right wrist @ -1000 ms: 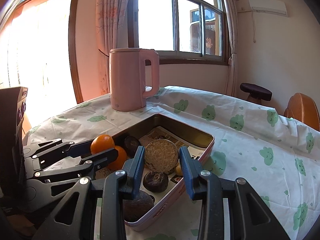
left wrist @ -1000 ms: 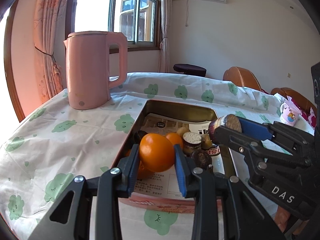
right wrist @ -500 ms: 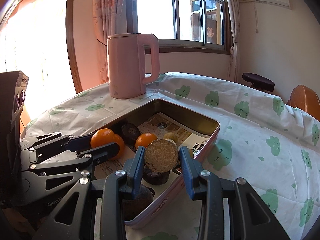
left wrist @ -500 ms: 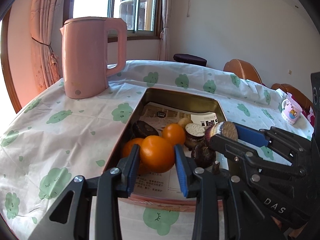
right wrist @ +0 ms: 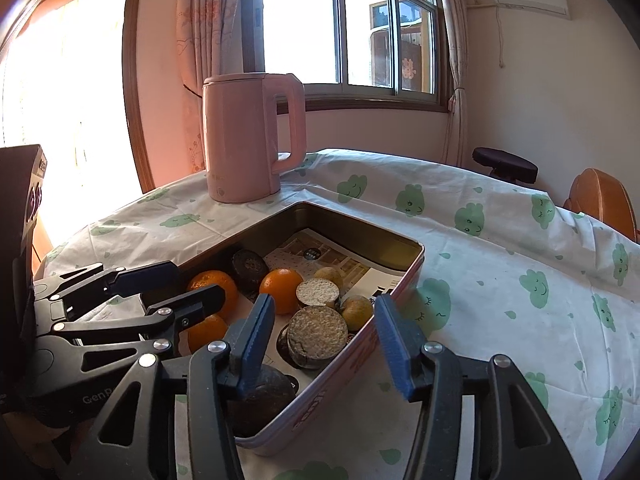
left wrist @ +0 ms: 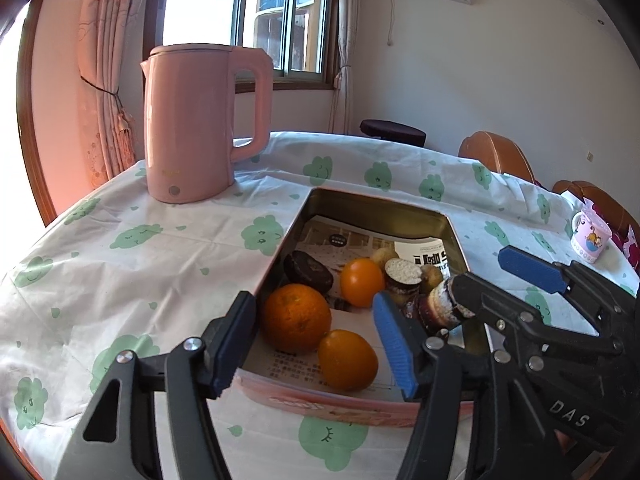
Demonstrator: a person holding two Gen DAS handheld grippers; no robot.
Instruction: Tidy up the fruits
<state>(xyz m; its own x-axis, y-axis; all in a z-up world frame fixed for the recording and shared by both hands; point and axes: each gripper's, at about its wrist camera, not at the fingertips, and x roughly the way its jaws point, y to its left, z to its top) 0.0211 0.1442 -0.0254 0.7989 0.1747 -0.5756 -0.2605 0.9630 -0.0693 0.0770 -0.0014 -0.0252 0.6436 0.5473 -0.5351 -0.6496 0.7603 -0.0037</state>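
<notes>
— Sunlit window panes and a curtain are seen behind a table (left wrist: 120, 248) covered with a white cloth printed with green clouds. What is found at the left?

— A pink kettle (left wrist: 192, 124) is stood on the cloth, well apart from the grippers. Just right of it, a tin tray (left wrist: 280, 256) lined with printed paper is set.

— And the left gripper (left wrist: 316, 340)?

— Its fingers (left wrist: 394, 344) are spread wide at the near end of the tray, and nothing is pinched. Two oranges (left wrist: 296, 318) (left wrist: 347, 360) are seen between them, lying loose on the paper (a third orange (left wrist: 362, 282) sits farther back).

— What else is kept in the tray?

— A dark round fruit (left wrist: 308, 272) at the left wall, a cut fruit with a pale face (right wrist: 318, 292), and small yellowish ones (right wrist: 356, 312) behind it.

— And the right gripper (right wrist: 324, 344)?

— It is held open too, one finger inside the tray, the other outside its right wall. A cut brown fruit (right wrist: 316, 338) lies between them, untouched. A mug (left wrist: 590, 238) is seen far right.
</notes>
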